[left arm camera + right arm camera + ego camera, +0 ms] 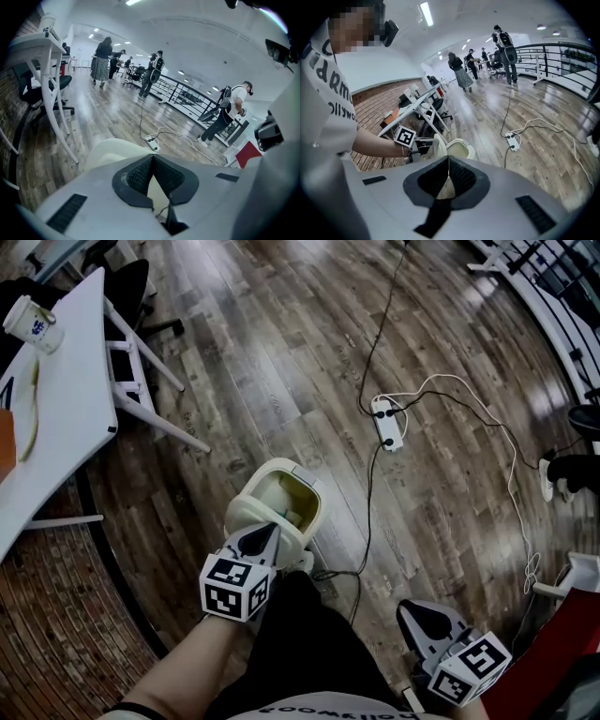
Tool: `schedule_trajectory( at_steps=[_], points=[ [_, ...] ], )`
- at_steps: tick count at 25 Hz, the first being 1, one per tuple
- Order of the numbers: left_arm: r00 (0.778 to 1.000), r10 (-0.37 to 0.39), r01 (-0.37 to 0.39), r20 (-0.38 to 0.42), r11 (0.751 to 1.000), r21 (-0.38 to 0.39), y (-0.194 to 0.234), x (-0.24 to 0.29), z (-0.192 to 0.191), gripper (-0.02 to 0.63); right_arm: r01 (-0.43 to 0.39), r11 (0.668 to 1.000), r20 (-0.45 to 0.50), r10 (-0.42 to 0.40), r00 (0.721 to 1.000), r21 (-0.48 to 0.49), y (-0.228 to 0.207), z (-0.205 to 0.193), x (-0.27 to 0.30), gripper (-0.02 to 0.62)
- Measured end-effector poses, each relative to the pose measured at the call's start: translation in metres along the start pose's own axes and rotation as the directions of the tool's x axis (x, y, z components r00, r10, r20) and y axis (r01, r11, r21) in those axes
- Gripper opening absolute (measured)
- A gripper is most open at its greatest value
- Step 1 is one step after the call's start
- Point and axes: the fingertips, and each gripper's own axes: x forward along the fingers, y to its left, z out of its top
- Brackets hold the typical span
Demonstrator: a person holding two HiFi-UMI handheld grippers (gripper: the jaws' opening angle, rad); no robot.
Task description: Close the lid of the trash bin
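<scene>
A cream trash bin (298, 486) stands on the wood floor with its mouth showing. Its lid (244, 512) is raised on the near left side. My left gripper (267, 532) is shut with nothing between the jaws, and its tip sits right against the back of the lid. The left gripper view shows the lid (105, 150) as a cream curve just past the closed left gripper (152, 158). My right gripper (417, 613) hangs shut and empty to the right, well away from the bin. From the right gripper (449, 158) I see the bin (461, 151) and the upright lid (438, 143).
A white table (66, 418) carrying a paper cup (33, 324) stands at the left, its slanted legs (155, 381) near the bin. A power strip (387, 422) and cables (370, 521) lie right of the bin. A red object (553, 652) is at the lower right. People stand far off.
</scene>
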Motion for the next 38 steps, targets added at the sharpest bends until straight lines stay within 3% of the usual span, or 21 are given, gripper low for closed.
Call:
schedule_trajectory(
  at_steps=[14,38],
  points=[
    [0.992,-0.118,0.12,-0.035,0.991,0.065,0.011,0.071,0.004,0.006,0.046,0.989,-0.046,-0.039,0.998,0.142,-0.012,-0.037,0.02,0.009],
    [0.981,-0.105,0.117,-0.163,0.991,0.062,0.038,0.142,-0.028,0.006,0.091,0.961,-0.085,-0.071,0.994,0.261,-0.037,-0.07,0.039,0.009]
  ],
)
